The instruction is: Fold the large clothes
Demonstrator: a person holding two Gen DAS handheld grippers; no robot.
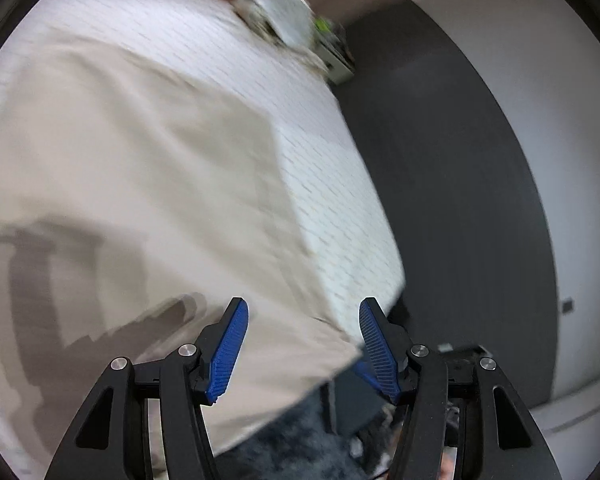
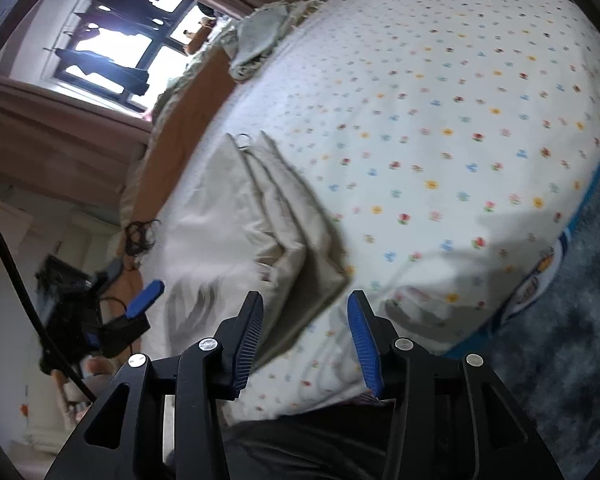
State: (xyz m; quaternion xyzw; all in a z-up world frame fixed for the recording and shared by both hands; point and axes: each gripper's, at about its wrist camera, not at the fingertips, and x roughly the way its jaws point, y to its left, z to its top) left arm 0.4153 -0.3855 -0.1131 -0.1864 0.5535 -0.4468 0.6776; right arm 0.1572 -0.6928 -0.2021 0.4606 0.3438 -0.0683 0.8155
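The beige garment [image 2: 260, 216] is laid on the bed [image 2: 440, 120], its long axis run from the near edge toward the headboard [image 2: 188, 120]. In the right view it is seen folded into several overlapping lengthwise layers, with a metal ring [image 2: 244, 141] at its far end. In the left view the garment [image 1: 132, 184] is shown blurred, as a broad flat sheet whose near corner is draped over the bed's [image 1: 324, 168] edge.

The left gripper [image 1: 302, 344] is held with its fingers apart, the cloth passing below them. The right gripper [image 2: 306, 338] is likewise spread and nothing is gripped.

Only in the right view are the window [image 2: 116, 52] and the left gripper [image 2: 140, 300] shown; only in the left, the dark floor [image 1: 440, 200] and white wall [image 1: 560, 160].
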